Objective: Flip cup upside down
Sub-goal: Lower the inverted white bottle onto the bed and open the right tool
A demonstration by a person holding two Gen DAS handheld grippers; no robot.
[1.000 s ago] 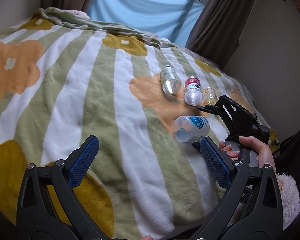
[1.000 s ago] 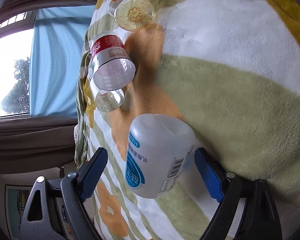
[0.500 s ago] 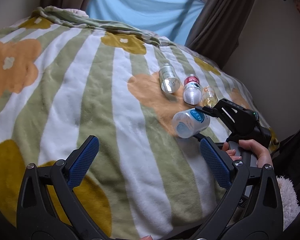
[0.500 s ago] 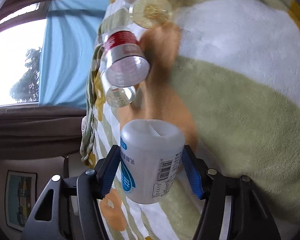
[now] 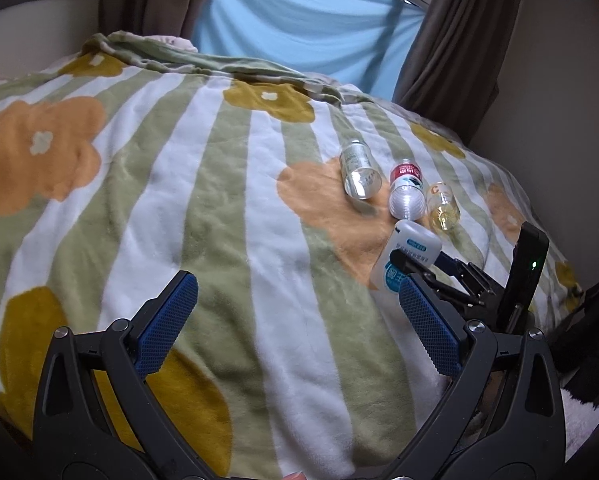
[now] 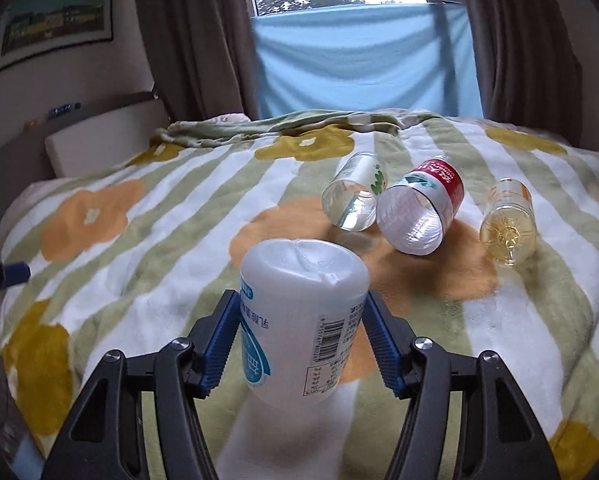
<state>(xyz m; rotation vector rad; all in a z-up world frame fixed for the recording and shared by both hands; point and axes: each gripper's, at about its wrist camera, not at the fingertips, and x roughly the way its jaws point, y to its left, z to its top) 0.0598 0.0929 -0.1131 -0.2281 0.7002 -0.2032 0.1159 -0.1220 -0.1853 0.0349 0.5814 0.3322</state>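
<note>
From my left wrist camera, my left gripper (image 5: 295,320) hangs over the green-and-white striped flower-print fleece blanket (image 5: 147,208) with its blue pads spread wide and nothing between them. Ahead and to its right, my right gripper (image 5: 419,266) pinches the white plastic cup with a blue printed label (image 5: 407,258), closed end tilted upward. Beyond it lie three more on their sides: a clear cut-off bottle cup (image 5: 359,174), a red-labelled clear cup (image 5: 406,194) and a small yellowish clear cup (image 5: 443,208).

From my right wrist camera, my right gripper (image 6: 301,340) clamps the white cup (image 6: 303,316) between both pads, base up. Past it sit the clear cup (image 6: 355,198), the red-labelled cup (image 6: 421,210) and, off right, the yellowish cup (image 6: 509,220).
</note>
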